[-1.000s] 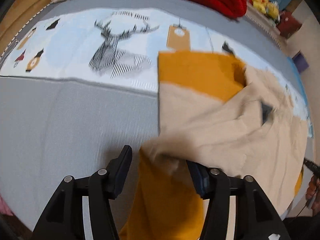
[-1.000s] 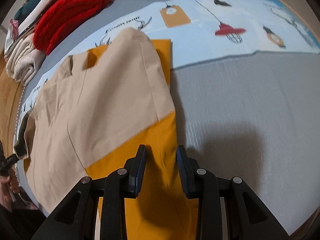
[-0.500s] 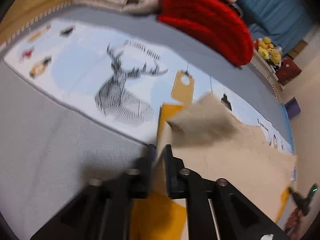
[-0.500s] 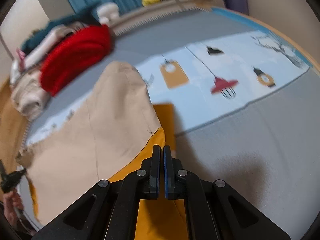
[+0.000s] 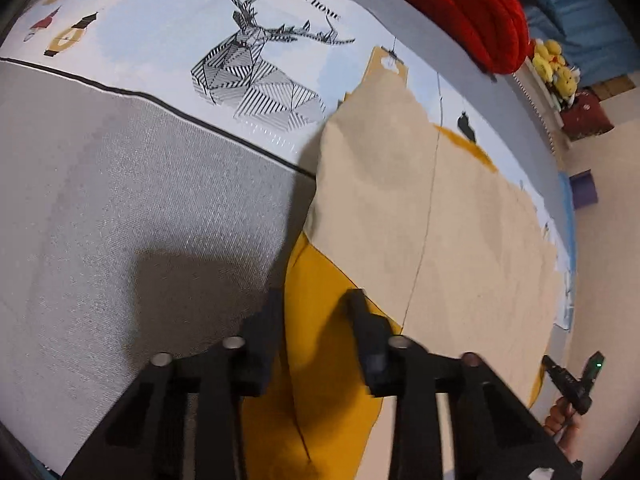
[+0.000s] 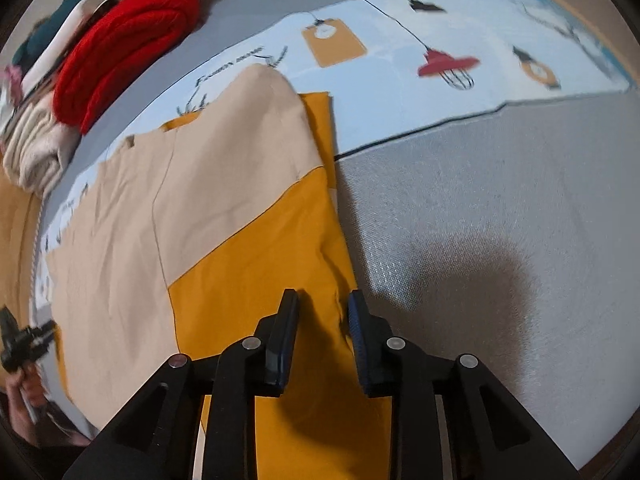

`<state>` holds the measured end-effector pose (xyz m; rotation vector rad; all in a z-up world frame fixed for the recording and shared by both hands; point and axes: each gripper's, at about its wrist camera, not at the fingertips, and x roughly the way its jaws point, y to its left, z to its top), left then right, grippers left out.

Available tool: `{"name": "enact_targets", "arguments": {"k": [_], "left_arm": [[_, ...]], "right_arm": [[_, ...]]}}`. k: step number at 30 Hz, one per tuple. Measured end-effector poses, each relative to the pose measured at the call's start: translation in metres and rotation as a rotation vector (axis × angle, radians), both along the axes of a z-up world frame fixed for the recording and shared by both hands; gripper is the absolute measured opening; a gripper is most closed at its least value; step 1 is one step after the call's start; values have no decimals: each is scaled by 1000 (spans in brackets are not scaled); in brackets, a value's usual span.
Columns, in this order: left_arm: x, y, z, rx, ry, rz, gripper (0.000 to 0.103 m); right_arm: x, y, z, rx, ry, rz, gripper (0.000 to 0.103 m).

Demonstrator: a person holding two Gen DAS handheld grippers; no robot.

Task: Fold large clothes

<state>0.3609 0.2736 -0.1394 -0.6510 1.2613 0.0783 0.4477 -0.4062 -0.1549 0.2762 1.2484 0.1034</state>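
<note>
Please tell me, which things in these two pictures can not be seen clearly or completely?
- Garment: its near end is cut off by the bottom edge and the black fingers, both views.
- Deer print: the beige cloth hides its right side, left wrist view.
- Folded pile beside the red knit: blurred and cut at the left edge, right wrist view.
- Yellow toys: too small.

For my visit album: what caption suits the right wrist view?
Open right hand-held gripper above the mustard edge of a beige-and-mustard garment spread on a printed bedsheet.
</note>
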Motion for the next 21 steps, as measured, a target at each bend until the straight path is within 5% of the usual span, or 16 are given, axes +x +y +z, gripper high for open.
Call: {"name": "enact_targets", "arguments": {"k": [2,7,12,14,21], "left_arm": [[1,-4,0,15,-6,-11,18],[3,-9,12,70,-58,-36,3],[-3,-1,62,109,-305,31,0],[-3,2,65,131,-323,41,0],[13,1,33,113,-197,24,0]], "right_arm": [[-2,3,3,-32,-19,16,26],[-8,11,13,-95,-72,46,3],[-21,12,70,-93,-348,-15,2],[-25,12,83,-111,-419,-49,2],[2,11,38,-157,-224,-52,2]]}}
